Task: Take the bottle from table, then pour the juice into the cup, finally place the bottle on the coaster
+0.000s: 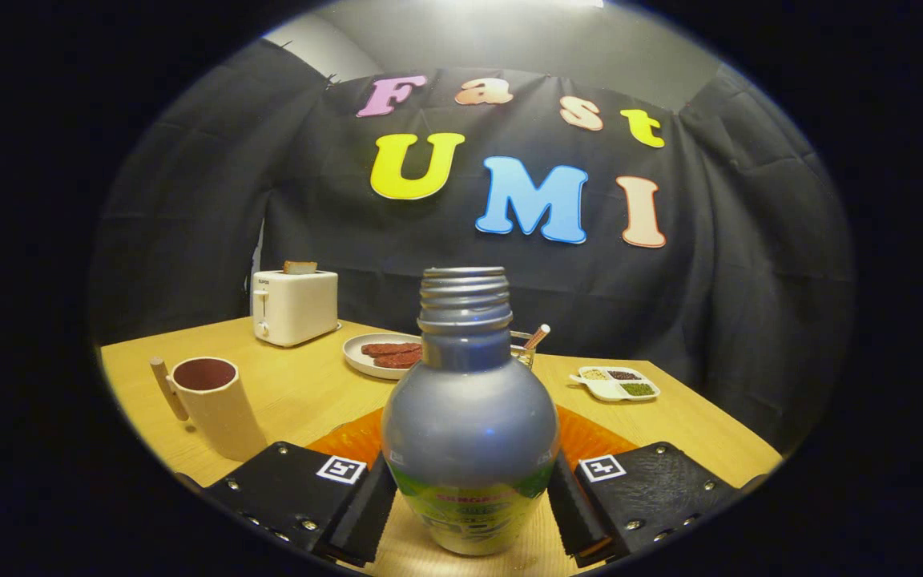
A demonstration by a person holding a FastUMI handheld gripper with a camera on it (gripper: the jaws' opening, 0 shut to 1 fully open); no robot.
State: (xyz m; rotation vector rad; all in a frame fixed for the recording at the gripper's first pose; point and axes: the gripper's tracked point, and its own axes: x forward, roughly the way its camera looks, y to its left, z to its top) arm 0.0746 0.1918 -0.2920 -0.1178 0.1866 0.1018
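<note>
Bottle (469, 417) upright between the fingers (365, 501) of the gripper (469, 513), cap off, threaded neck bare. Both inner pads lie against its lower body at the label, so the fingers appear clamped on it. Whether the base rests on the table (301, 385) or is just lifted cannot be told.

Step in hand, as judged: the take, at or just after the grasp; the pour is not yet done. The cup (217, 405), with a handle on its left side, stands to the left and a little beyond the left finger, near but apart from the bottle, its mouth open upward. The next move calls for carrying the bottle left over that mouth and tilting the neck down toward it, keeping the grip firm on the smooth round body. The orange coaster (349, 439) lies just behind the bottle, showing on both sides of it, so the last placing is a short move forward.

Surface and room: pale wood table. Far left, a toaster (295, 306) with a slice in its slot; at the far middle, a plate (359, 357) of reddish pieces and a small glass (522, 344) holding a stick, partly hidden by the bottle; far right, a divided dish (615, 385) of seasonings. Black cloth (189, 224) walls the booth.
</note>
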